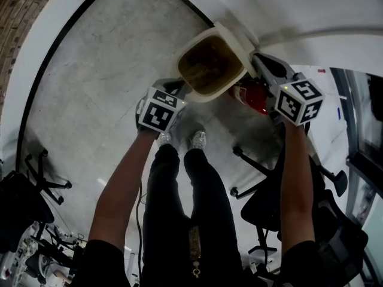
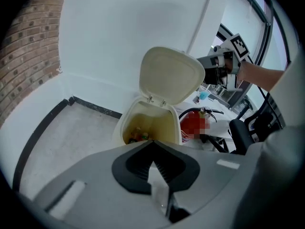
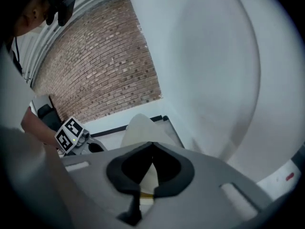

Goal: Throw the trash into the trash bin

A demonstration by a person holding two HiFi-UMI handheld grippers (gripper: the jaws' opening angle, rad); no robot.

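Nearby, the left gripper pointed at the open cream plastic trash bin, jaws shut tight; the right gripper, jaws shut too, was beside its raised lid.

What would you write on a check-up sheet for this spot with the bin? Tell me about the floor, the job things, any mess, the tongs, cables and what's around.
Surface: grey concrete floor.
Job's things: cream trash bin with its lid standing open; some trash lies inside.
Clutter: nothing seen.
Grippers: left tongs shut on a pale scrap, pointing at the bin; right tongs shut on the lid's edge, it seems.
Cables: one thin dark cable hangs by the person's legs.
Surroundings: white wall, brick wall, red fire extinguisher beside the bin, black office chair.
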